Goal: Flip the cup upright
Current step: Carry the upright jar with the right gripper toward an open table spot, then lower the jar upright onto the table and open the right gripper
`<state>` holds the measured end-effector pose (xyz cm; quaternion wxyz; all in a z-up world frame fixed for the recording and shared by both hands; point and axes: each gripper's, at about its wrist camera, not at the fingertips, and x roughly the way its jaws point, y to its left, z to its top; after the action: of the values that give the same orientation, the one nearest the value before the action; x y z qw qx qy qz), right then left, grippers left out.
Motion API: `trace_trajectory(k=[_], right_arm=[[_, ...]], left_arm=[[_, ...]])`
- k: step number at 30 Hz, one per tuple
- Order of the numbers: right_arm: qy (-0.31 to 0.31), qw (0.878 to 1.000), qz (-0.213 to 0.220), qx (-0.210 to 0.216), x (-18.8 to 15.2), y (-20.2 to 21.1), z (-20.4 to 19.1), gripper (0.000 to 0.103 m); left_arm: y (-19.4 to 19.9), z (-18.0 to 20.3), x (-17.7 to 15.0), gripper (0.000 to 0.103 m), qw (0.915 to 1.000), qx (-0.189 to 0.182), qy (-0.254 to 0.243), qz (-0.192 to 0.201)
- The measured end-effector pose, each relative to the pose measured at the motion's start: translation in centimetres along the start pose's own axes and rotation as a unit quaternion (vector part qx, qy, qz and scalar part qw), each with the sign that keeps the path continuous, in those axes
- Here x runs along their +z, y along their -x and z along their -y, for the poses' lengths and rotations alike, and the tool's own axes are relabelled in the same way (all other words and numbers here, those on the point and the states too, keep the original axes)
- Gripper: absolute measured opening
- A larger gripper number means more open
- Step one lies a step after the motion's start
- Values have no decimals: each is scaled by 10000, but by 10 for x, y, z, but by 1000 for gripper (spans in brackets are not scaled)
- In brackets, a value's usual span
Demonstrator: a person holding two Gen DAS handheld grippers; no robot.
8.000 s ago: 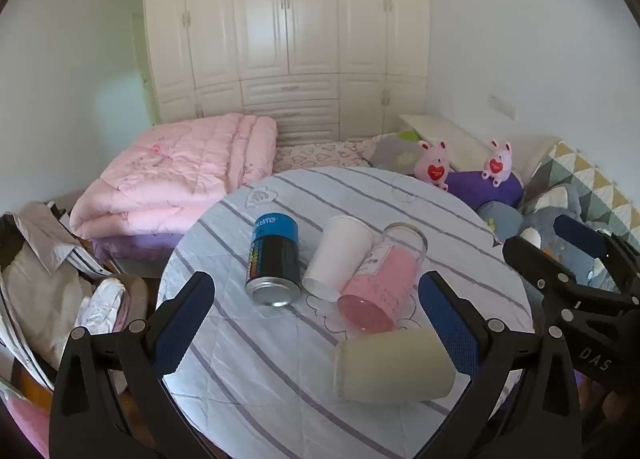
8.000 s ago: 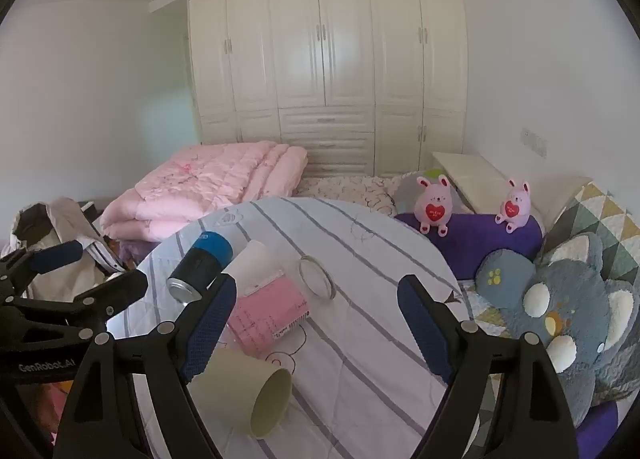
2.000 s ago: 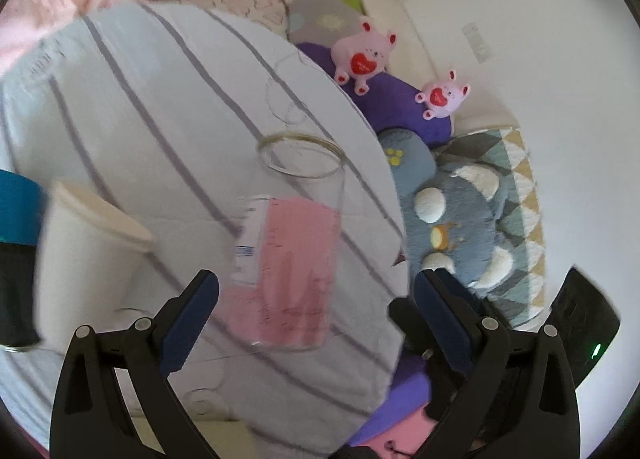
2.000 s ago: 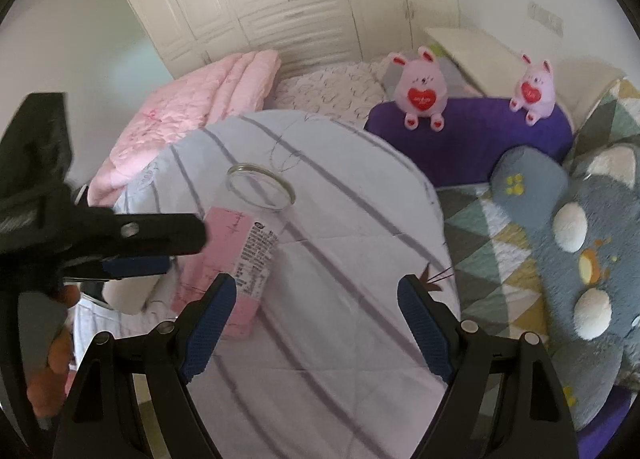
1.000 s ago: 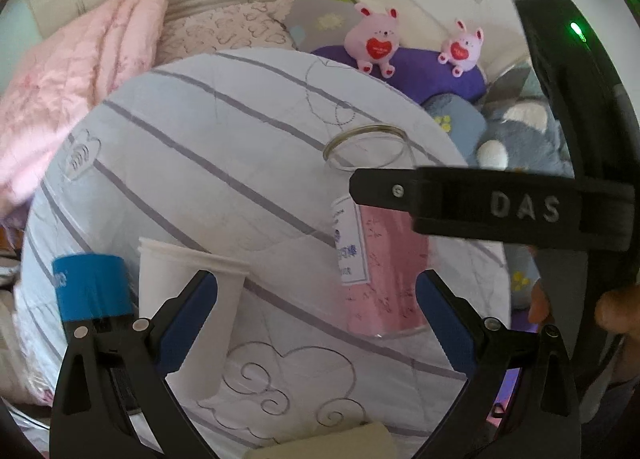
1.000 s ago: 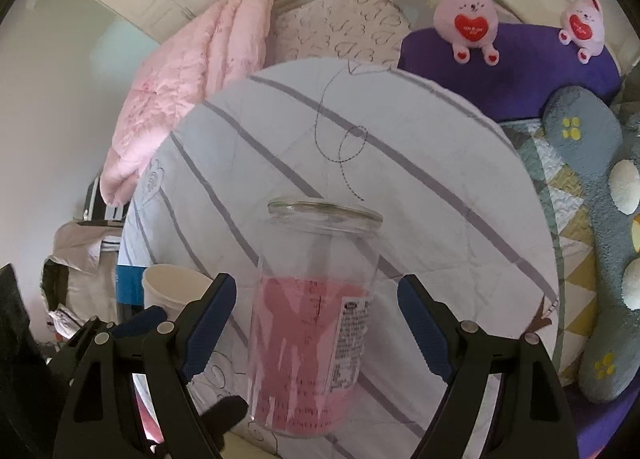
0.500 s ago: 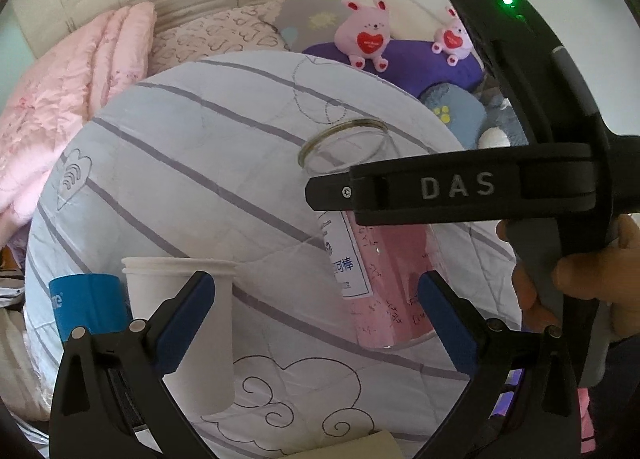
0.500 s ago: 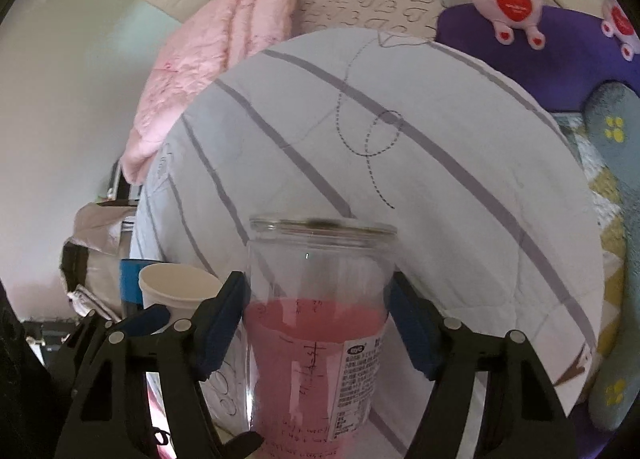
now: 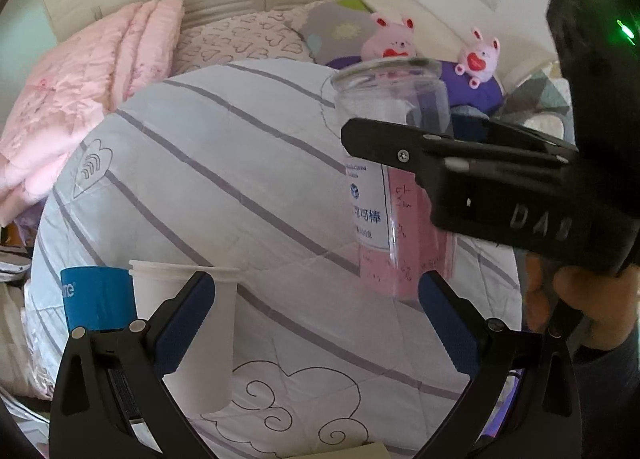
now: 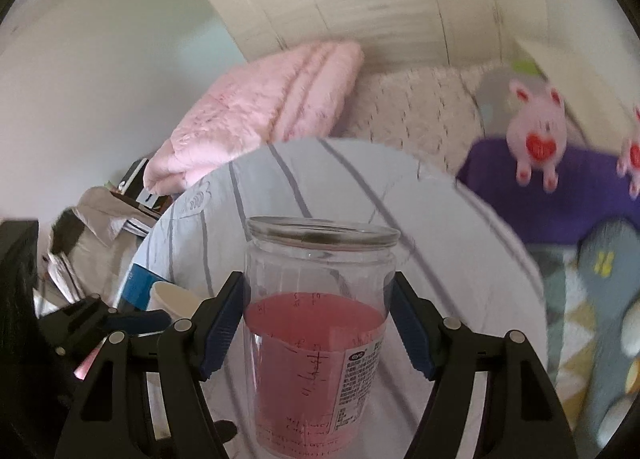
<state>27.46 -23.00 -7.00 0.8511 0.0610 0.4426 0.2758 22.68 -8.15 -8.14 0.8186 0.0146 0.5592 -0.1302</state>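
Observation:
A clear glass cup with a pink label (image 10: 316, 323) stands nearly upright, mouth up, between the blue pads of my right gripper (image 10: 318, 323), which is shut on its sides. In the left wrist view the same cup (image 9: 394, 195) shows upright at the right, with the right gripper's black finger (image 9: 404, 147) across it. My left gripper (image 9: 316, 319) is open and empty, in front of the cup. A white paper cup (image 9: 192, 335) stands mouth up behind its left pad.
A blue can (image 9: 94, 297) stands left of the white cup. The round table has a striped cloth (image 9: 224, 163). A cream cup's edge (image 9: 360, 453) shows at the bottom. A pink quilt (image 9: 80, 99) and plush toys (image 9: 390, 39) lie beyond the table.
The right gripper closed on the lying glass cup and tipped it up to nearly upright. The left gripper stayed open and shifted slightly.

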Motion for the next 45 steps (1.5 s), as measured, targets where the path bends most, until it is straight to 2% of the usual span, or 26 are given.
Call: trace_trajectory(k=[5, 8, 16, 23, 38, 41, 45], right_arm=[[591, 9970, 489, -86, -5, -1, -16, 72], [650, 9950, 758, -38, -10, 4, -17, 72], [796, 9903, 1135, -57, -30, 23, -19, 72], [965, 9866, 1301, -181, -48, 35, -26, 72], [1403, 9804, 1326, -384, -76, 48, -42, 72], [1461, 9795, 1309, -454, -80, 49, -47, 79], [1493, 9786, 1334, -470, -84, 52, -49, 79]], left_arm=[[-6, 2, 5, 103, 9999, 114, 68, 49], [-10, 1, 5, 103, 9996, 247, 156, 44], [-6, 8, -6, 103, 9989, 471, -73, 29], [9, 9, -22, 103, 9968, 693, -399, 73], [29, 4, -48, 103, 9957, 823, -399, 161], [32, 3, -51, 103, 9946, 943, -420, 138], [35, -2, -56, 103, 9946, 958, -378, 155]])
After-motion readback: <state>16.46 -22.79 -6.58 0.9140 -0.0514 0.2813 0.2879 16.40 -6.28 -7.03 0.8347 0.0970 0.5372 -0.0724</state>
